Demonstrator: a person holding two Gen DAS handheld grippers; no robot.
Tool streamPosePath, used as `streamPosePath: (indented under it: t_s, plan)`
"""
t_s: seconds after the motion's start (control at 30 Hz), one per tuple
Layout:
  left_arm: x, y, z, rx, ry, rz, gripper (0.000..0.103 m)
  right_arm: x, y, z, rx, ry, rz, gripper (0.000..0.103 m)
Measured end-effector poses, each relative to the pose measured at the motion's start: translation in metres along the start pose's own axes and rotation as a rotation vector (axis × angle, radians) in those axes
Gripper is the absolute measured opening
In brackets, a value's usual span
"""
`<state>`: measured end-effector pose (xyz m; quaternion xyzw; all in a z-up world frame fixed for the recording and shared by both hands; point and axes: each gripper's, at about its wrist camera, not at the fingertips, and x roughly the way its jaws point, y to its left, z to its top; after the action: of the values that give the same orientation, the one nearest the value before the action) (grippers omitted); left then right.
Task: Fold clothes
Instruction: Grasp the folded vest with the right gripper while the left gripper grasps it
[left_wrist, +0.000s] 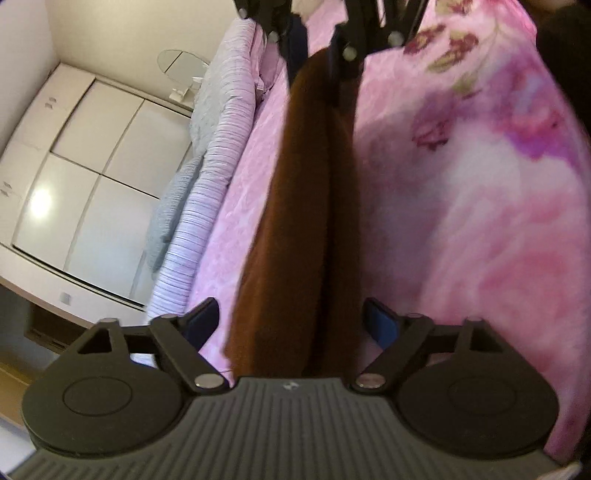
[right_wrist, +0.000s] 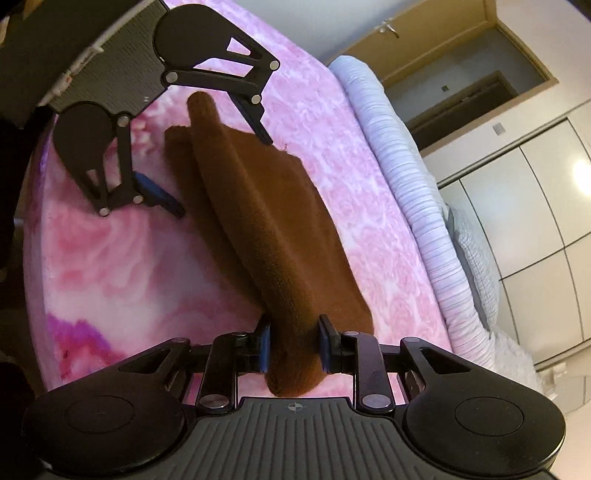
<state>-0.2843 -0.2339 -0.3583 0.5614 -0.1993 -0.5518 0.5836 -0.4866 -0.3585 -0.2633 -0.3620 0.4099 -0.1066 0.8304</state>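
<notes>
A brown garment (right_wrist: 273, 236) lies folded into a long narrow strip on the pink floral bed cover (right_wrist: 122, 266). My right gripper (right_wrist: 293, 343) is shut on the near end of the strip, its blue pads pressing the fold from both sides. My left gripper (left_wrist: 291, 317) is open, its fingers wide apart on either side of the other end of the brown garment (left_wrist: 295, 221), not clamping it. In the right wrist view the left gripper (right_wrist: 221, 173) shows at the far end, jaws spread over the cloth. In the left wrist view the right gripper (left_wrist: 314, 40) holds the far end.
A rolled lilac striped quilt (left_wrist: 207, 206) and grey pillows (left_wrist: 173, 221) lie along the bed's far side. White wardrobe doors (left_wrist: 85, 177) stand beyond. A doorway and wooden frame (right_wrist: 461, 92) show in the right wrist view.
</notes>
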Motion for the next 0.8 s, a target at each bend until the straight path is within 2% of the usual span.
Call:
streamPosePath:
  t_s: [0.07,0.17,0.2,0.27,0.33,0.4,0.6,0.7,0.77,0.8]
  plan:
    - [0.002,0.008,-0.005,-0.009,0.021,-0.023,0.050,0.002,0.008,0.006,-0.010,-0.001,0.002,0.025]
    - [0.004,0.018,-0.012,-0.017,0.028,-0.051,0.029,0.001,0.018,0.005,-0.013,-0.004,-0.006,0.025]
    - [0.003,0.021,-0.014,-0.018,0.025,-0.056,0.028,0.001,0.022,0.004,-0.020,-0.006,-0.020,0.026]
    - [0.003,0.025,-0.015,-0.025,0.018,-0.070,0.027,-0.001,0.032,0.001,-0.040,-0.011,-0.058,0.034]
    - [0.003,0.030,-0.015,-0.039,0.011,-0.088,0.026,0.003,0.042,-0.001,-0.056,-0.004,-0.100,0.059]
    - [0.004,0.036,-0.015,-0.067,0.005,-0.109,0.026,0.008,0.052,-0.002,-0.087,0.005,-0.103,0.062]
    - [0.007,0.055,-0.011,-0.179,0.006,-0.165,0.026,0.040,0.071,0.002,-0.157,0.037,-0.132,0.062]
    - [0.008,0.058,-0.011,-0.187,0.002,-0.177,0.025,0.052,0.067,0.009,-0.170,0.039,-0.176,0.061]
    - [0.005,0.055,-0.013,-0.172,0.000,-0.177,0.024,0.057,0.063,0.011,-0.178,0.057,-0.200,0.045]
    - [0.003,0.054,-0.013,-0.159,0.000,-0.173,0.023,0.059,0.062,0.011,-0.189,0.060,-0.213,0.032]
